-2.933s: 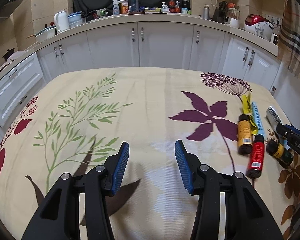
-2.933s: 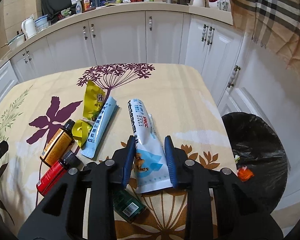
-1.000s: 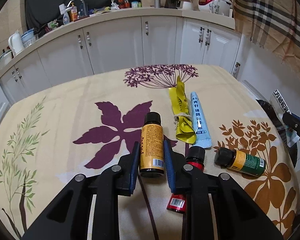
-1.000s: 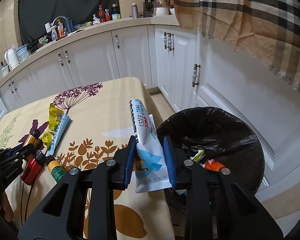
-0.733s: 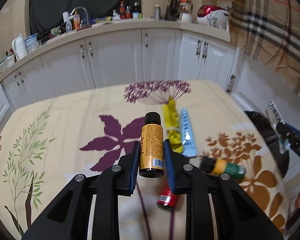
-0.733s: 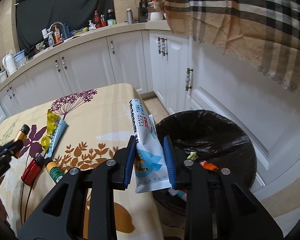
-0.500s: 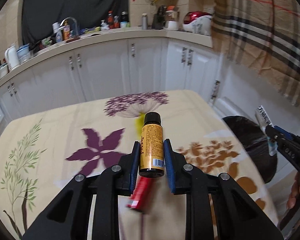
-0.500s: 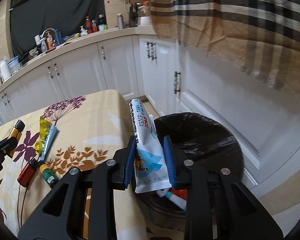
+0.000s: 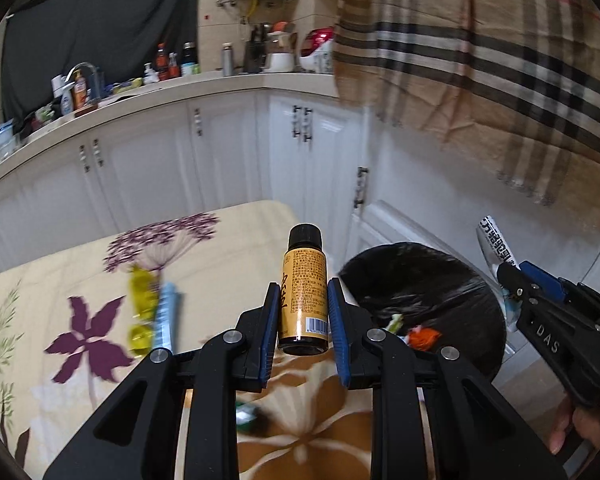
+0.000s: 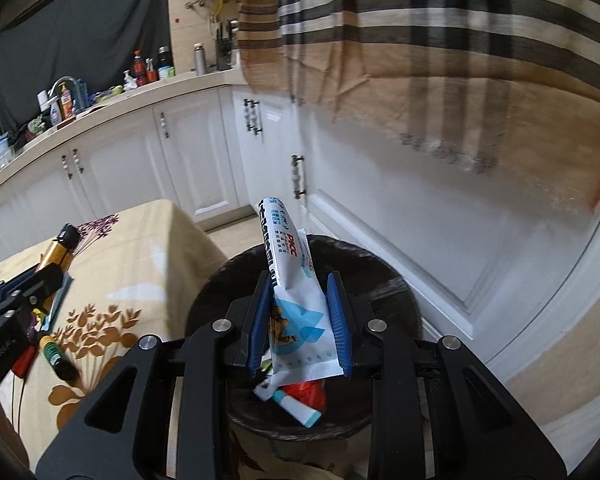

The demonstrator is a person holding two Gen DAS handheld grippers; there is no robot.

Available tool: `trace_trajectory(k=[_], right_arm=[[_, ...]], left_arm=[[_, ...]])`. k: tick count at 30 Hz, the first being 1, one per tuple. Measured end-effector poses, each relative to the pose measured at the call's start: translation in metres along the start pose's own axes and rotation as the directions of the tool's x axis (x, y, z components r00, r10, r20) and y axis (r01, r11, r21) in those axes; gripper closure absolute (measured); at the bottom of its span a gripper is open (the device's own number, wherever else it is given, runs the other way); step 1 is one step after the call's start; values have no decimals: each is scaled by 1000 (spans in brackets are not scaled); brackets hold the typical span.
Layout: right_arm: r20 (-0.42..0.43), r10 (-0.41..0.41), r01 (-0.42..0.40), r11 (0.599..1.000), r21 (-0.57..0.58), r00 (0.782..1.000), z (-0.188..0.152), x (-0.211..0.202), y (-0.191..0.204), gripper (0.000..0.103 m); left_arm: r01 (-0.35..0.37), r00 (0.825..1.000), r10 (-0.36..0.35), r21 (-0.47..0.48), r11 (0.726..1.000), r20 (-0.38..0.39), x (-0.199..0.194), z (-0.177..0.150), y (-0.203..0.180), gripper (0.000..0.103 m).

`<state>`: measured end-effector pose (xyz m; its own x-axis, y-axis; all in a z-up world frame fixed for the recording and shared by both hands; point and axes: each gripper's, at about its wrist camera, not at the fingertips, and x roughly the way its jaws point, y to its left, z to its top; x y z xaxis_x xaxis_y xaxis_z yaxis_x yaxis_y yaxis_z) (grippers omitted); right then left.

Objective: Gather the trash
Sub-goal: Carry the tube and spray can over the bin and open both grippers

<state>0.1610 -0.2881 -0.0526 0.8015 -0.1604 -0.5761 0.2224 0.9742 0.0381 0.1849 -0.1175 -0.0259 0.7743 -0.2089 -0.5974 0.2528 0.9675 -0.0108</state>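
Observation:
My left gripper (image 9: 303,308) is shut on a small amber bottle (image 9: 303,292) with a black cap, held above the table's right end. My right gripper (image 10: 300,312) is shut on a white and blue wrapper (image 10: 292,280), held right over the black-lined bin (image 10: 216,292). The left wrist view has the bin (image 9: 428,280) just beyond the table edge, with the right gripper (image 9: 508,280) and its wrapper (image 9: 496,248) over its far side. Several scraps (image 10: 296,396) lie inside the bin. The amber bottle (image 10: 62,254) also shows at left in the right wrist view.
On the floral tablecloth (image 9: 220,248) lie a yellow wrapper (image 9: 142,304), a light blue wrapper (image 9: 165,316), and a green bottle (image 10: 54,354) beside a red one (image 10: 22,356). White cabinets (image 10: 380,208) and a hanging plaid cloth (image 10: 440,40) stand close behind the bin.
Both grippers have moved right toward the bin. The left one lifted the amber bottle off the table and carried it to the table's end; the right one brought the wrapper over the bin.

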Motion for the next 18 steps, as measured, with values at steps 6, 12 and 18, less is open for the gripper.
trace_trajectory(k=[6,12,18], right_arm=[[3,-22,22,1000,21,1000,0,7,-16,76],[3,-42,42,998,36,999,-2,18,-29,76],[-3,-65,65,996,57,998,-2,35,-40,63]], left_arm=[[17,1000,-17,32,999,-13,21,4,-30,78],[21,999,-19,62,998,-28,39,6,-49,78],[20,999,-18,69,997,-41,58,11,-61,78]])
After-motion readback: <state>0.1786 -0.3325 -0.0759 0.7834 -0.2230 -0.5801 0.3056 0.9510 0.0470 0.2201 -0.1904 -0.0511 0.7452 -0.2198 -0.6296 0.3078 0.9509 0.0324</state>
